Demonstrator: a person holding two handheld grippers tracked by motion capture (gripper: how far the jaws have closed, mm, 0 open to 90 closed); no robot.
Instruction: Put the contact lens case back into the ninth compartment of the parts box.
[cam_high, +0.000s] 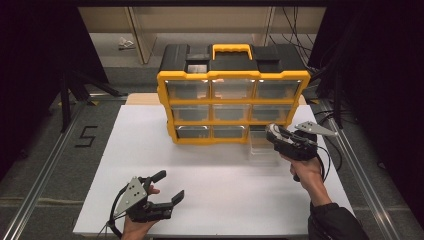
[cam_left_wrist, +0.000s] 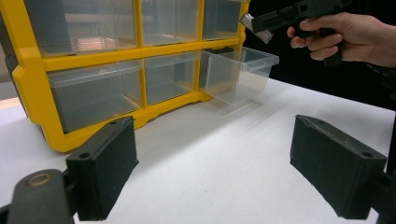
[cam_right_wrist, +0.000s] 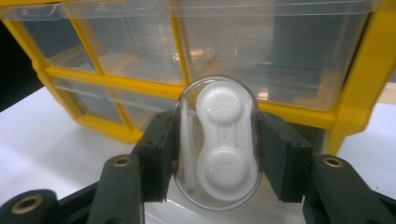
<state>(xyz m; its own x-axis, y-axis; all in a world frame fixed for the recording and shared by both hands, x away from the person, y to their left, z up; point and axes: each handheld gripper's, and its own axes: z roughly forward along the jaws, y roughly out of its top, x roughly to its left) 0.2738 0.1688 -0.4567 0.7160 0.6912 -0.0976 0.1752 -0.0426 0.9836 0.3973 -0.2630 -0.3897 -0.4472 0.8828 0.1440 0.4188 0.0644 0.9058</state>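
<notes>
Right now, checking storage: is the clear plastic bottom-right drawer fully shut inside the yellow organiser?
No, the clear drawer sticks out from the yellow organiser.

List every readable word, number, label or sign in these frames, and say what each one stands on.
"5": black figure marked on the grey floor left of the white table, seen in the high view.
Raised mark on the upper cap of the white contact lens case held in the right gripper: too blurred to read.
Yellow drawer cabinet: no legible label or brand.
</notes>
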